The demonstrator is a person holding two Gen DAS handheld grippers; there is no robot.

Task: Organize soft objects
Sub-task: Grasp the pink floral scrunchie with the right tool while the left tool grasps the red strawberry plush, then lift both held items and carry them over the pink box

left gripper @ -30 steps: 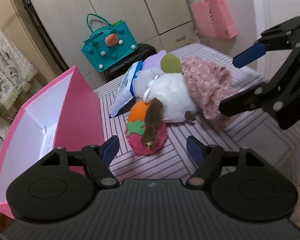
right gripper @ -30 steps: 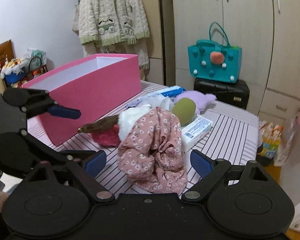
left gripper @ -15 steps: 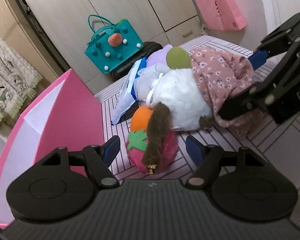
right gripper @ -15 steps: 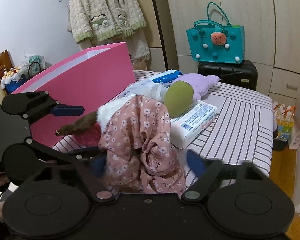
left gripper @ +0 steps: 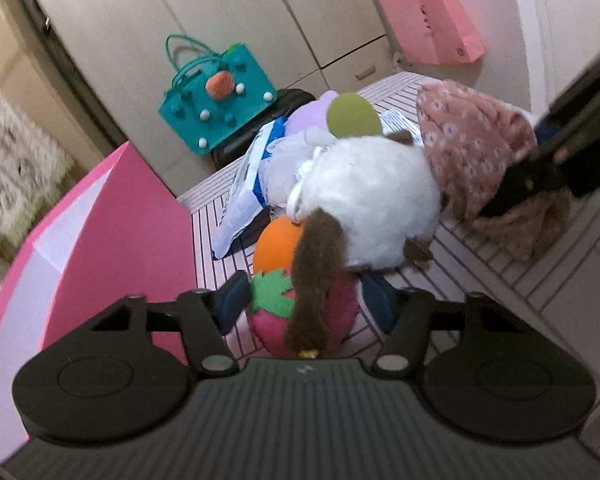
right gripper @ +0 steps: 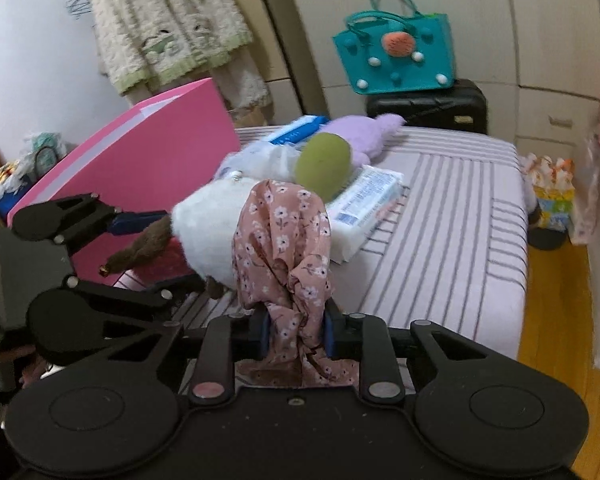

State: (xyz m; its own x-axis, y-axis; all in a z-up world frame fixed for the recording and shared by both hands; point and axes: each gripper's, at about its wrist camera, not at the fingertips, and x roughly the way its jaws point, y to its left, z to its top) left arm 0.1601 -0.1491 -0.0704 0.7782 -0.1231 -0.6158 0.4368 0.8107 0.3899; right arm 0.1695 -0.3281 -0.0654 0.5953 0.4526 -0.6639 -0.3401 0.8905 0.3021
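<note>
A pile of soft things lies on the striped table (right gripper: 452,216). My right gripper (right gripper: 296,334) is shut on the pink floral cloth (right gripper: 284,240), which also shows in the left wrist view (left gripper: 472,148). My left gripper (left gripper: 304,304) is open, its fingers on either side of a pink strawberry plush (left gripper: 268,324) with a brown tail (left gripper: 316,280) draped over it. A white fluffy plush (left gripper: 368,204) sits behind, with an orange ball (left gripper: 276,244), an olive round plush (right gripper: 326,164) and a purple plush (right gripper: 364,132).
An open pink box (left gripper: 112,240) stands at the left of the table; it also shows in the right wrist view (right gripper: 160,152). Wipe packs (right gripper: 368,204) lie near the pile. A teal bag (right gripper: 396,56) sits on a black case behind. A pink bag (left gripper: 432,20) hangs at the back.
My right gripper moved onto the floral cloth and shut on it. My left gripper moved forward so its open fingers now flank the strawberry plush.
</note>
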